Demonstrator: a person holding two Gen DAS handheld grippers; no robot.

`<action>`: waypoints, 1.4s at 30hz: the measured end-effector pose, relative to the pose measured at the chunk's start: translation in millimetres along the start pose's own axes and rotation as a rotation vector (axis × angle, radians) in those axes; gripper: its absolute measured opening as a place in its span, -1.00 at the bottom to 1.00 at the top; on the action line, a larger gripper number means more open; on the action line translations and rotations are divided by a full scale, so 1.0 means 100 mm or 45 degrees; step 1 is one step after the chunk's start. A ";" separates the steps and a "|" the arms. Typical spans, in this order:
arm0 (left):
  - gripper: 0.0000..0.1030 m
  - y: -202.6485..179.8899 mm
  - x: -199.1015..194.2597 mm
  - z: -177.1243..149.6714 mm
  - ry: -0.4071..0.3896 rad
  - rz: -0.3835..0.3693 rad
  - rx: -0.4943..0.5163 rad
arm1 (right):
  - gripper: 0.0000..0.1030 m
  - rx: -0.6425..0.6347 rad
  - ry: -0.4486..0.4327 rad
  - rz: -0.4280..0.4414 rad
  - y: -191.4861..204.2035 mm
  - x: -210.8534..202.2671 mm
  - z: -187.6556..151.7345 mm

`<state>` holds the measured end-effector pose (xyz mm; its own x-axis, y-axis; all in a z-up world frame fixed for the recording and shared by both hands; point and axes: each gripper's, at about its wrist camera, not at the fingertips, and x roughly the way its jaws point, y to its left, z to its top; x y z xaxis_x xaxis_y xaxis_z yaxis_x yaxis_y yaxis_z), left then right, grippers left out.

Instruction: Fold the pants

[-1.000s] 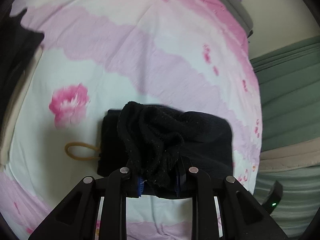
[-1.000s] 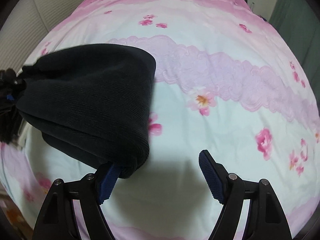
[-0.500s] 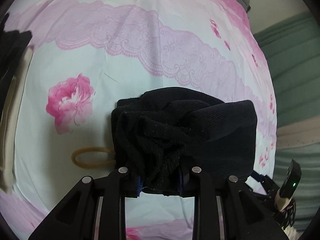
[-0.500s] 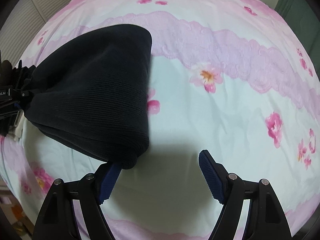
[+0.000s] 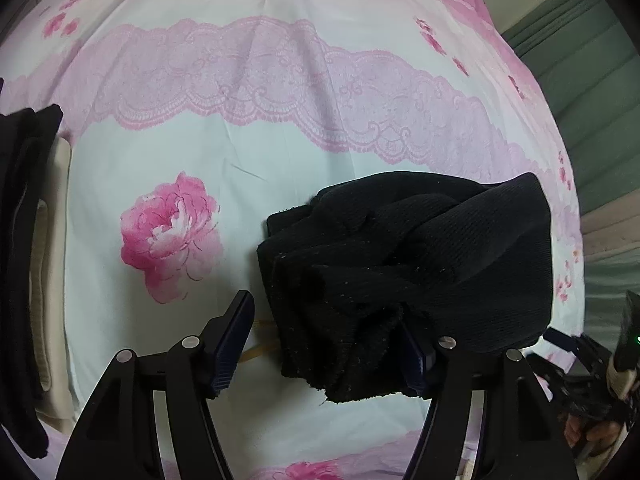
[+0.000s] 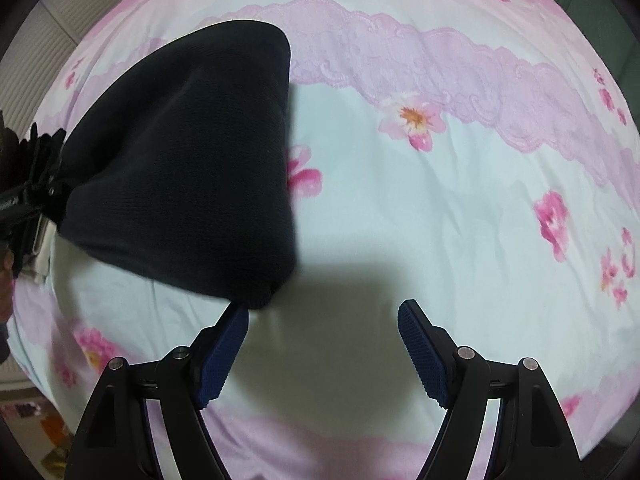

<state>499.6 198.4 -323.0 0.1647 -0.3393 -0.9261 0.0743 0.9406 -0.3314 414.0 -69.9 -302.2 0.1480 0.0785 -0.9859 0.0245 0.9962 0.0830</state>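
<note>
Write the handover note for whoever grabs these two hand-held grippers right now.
Left hand-held gripper: open, with the bunched end of the black pants lying between its fingers, not clamped.
Right hand-held gripper: open, holding nothing, with the folded corner of the pants just beyond its left finger.
The pants sit as a compact folded bundle on the floral bedsheet.
Done: the folding looks largely complete.
Left: probably back both off and flatten the rumpled end.
</note>
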 end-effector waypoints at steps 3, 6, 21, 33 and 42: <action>0.37 0.02 0.02 0.00 -0.005 -0.017 -0.003 | 0.50 -0.013 -0.059 0.091 0.05 -0.30 -0.04; 0.42 0.09 0.05 0.00 0.007 -0.079 -0.035 | 0.50 -0.017 -0.152 0.119 0.10 -0.48 0.08; 0.53 0.33 0.42 0.05 0.034 -0.421 -0.182 | 0.50 0.057 -0.163 0.344 0.12 0.23 0.78; 0.51 0.08 0.52 0.12 -0.028 -0.366 -0.340 | 0.50 0.259 -0.095 0.500 0.17 0.64 0.87; 0.17 -0.10 0.27 -0.12 -0.034 -0.441 -0.364 | -0.03 0.260 -0.161 0.559 0.17 0.26 0.68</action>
<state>491.8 180.0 -346.7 0.2040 -0.6314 -0.7481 -0.1447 0.7364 -0.6610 485.2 -53.4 -317.1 0.3064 0.4710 -0.8272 0.1240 0.8418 0.5253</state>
